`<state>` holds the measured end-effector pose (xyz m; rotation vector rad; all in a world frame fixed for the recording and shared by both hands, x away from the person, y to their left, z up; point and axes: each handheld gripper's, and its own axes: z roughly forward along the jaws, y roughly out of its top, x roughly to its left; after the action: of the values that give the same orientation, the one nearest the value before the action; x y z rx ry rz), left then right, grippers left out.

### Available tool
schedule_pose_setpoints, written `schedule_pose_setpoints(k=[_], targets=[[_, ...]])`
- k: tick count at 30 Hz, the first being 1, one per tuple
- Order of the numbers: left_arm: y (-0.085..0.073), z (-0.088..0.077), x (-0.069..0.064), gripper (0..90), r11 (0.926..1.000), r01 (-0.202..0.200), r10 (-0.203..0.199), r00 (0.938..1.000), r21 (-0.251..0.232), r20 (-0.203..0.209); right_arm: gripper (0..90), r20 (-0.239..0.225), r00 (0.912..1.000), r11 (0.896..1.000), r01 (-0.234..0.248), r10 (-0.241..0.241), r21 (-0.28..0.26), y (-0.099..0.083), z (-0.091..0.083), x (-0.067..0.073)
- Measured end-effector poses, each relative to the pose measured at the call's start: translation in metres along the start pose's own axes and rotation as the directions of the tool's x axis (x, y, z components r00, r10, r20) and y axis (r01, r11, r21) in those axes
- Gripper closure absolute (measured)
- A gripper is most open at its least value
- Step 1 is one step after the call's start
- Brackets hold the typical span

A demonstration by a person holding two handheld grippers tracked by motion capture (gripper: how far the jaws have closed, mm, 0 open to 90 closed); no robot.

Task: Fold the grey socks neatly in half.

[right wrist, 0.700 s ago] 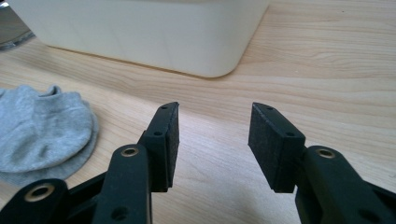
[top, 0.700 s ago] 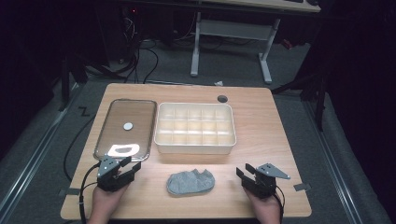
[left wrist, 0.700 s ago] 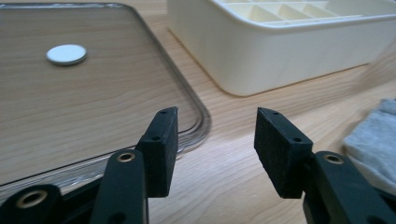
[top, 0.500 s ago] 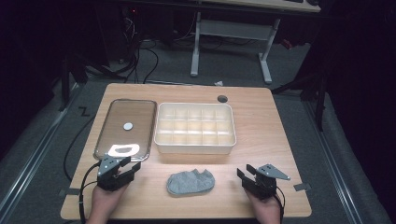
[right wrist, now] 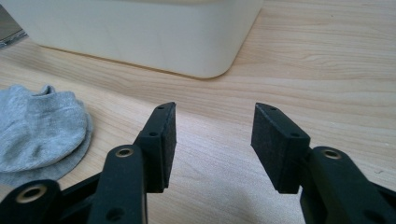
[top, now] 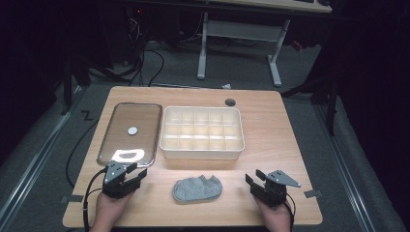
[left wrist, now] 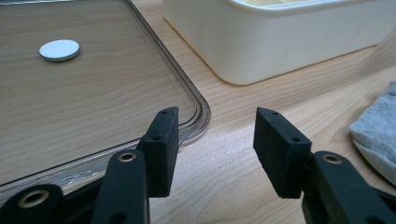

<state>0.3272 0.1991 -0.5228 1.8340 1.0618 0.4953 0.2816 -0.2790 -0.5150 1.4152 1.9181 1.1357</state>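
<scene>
Nothing is shifting since the earlier frames: both hands are still resting at the near table edge. The left gripper point(top: 126, 175) and right gripper point(top: 260, 182) are standing released and empty. The small grey fabric sock point(top: 197, 188) is lying untouched between them, in front of the cream plastic compartment box point(top: 202, 151), so work is not yet beginning.

The right gripper point(right wrist: 212, 140) has its jaws apart over bare wooden table point(right wrist: 327, 70), with nothing between them. A grey sock point(right wrist: 39, 130) lies left; a cream bin point(right wrist: 140, 32) stands beyond.
</scene>
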Motion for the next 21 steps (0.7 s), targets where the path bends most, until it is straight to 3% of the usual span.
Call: schedule_pose_setpoints(k=[4,7,9,11,14,17,21], targets=[[0.001,0.0,-0.005,49.6,0.9999,-0.011,0.011,0.9998,0.005,0.014,45.9,-0.023,0.9997,1.0,-0.005,0.005,-0.017,0.004,-0.003,0.005],[0.006,-0.002,-0.018,49.7,0.9994,-0.034,0.035,0.9985,-0.009,0.042,44.7,-0.038,0.9992,0.999,0.011,-0.012,-0.031,0.01,-0.007,0.017],[0.011,-0.003,-0.033,50.4,0.9962,-0.085,0.086,0.9947,-0.015,0.056,44.9,-0.054,0.9974,0.998,0.046,-0.048,-0.037,0.014,-0.01,0.029],[0.013,-0.004,-0.045,51.9,0.9935,-0.111,0.113,0.9911,-0.023,0.072,44.9,-0.085,0.9935,0.997,0.072,-0.075,-0.041,0.017,-0.01,0.042],[0.014,-0.001,-0.061,54.6,0.9901,-0.14,0.141,0.9849,-0.012,0.101,44.9,-0.128,0.9853,0.994,0.113,-0.114,-0.015,0.016,-0.004,0.062],[0.015,0.003,-0.073,57.4,0.9865,-0.164,0.162,0.979,-0.001,0.123,45.1,-0.149,0.9787,0.99,0.144,-0.142,0.004,0.013,0.002,0.074],[0.014,0.006,-0.093,67.9,0.9817,-0.189,0.184,0.9687,0.019,0.167,49.1,-0.188,0.9706,0.987,0.158,-0.15,0.028,0.011,0.009,0.083]])
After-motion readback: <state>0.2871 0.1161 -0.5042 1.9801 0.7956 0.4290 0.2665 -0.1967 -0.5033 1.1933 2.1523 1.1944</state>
